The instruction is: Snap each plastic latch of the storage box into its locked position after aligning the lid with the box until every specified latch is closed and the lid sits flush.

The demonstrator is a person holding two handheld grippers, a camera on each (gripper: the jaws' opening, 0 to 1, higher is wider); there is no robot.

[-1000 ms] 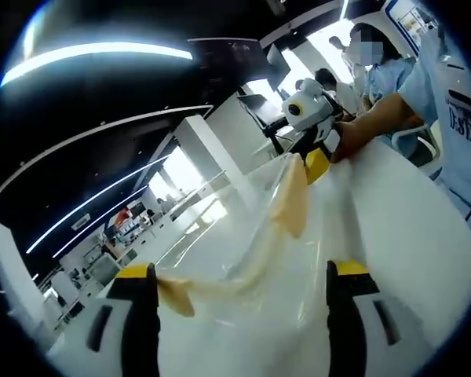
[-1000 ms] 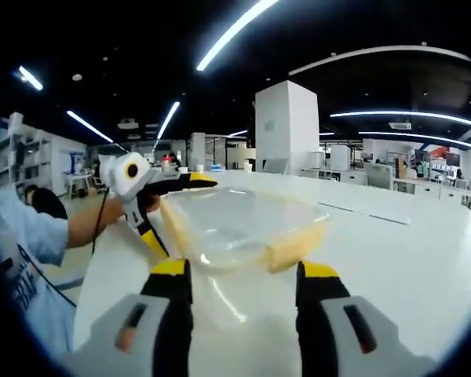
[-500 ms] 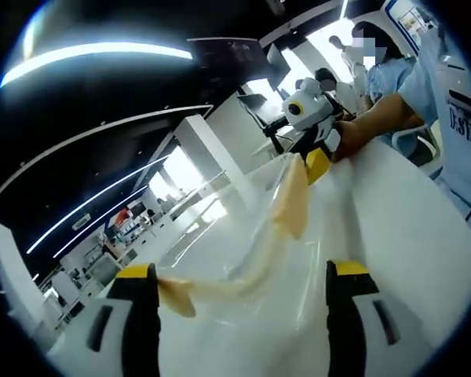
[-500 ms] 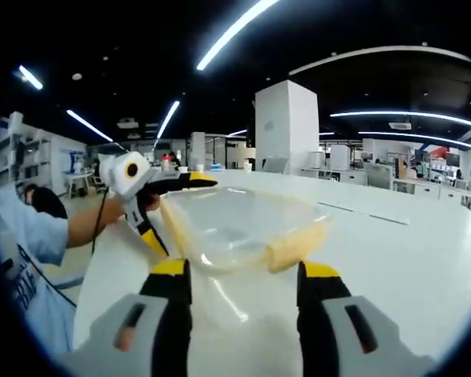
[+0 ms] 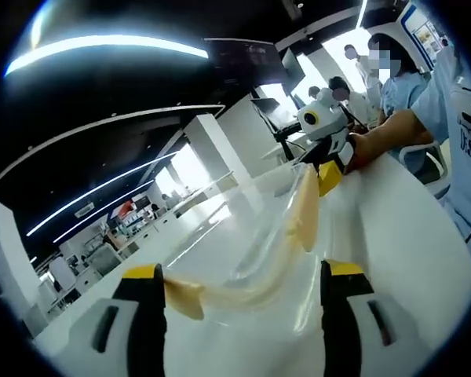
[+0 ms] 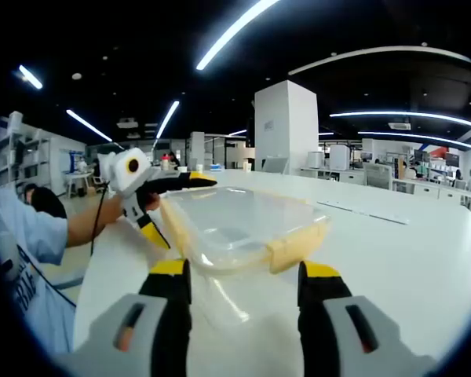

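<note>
A clear plastic storage box (image 6: 239, 224) with its lid on lies on a white table (image 6: 392, 251). A yellowish latch (image 6: 294, 250) hangs at its near right corner. My right gripper (image 6: 243, 269) is open, its jaws just short of the box's near end. Across the box, my left gripper (image 6: 171, 208) is open, one yellow-tipped jaw above the far left corner and one beside it. In the left gripper view the box (image 5: 259, 251) runs away from my open left gripper (image 5: 243, 271), with one latch (image 5: 184, 298) by the left jaw and another latch (image 5: 306, 214) farther along. The right gripper (image 5: 327, 171) sits at the far end.
The person holding the grippers wears light blue (image 5: 447, 118); a forearm (image 6: 86, 224) reaches in from the left. Another person (image 5: 388, 71) stands behind. White table surface (image 5: 392, 243) spreads around the box. Office desks and a white pillar (image 6: 286, 129) stand far off.
The left gripper view has shifted and tilted a little, so the left hand moved slightly. In the right gripper view the left gripper sits slightly higher. Both grippers stay open.
</note>
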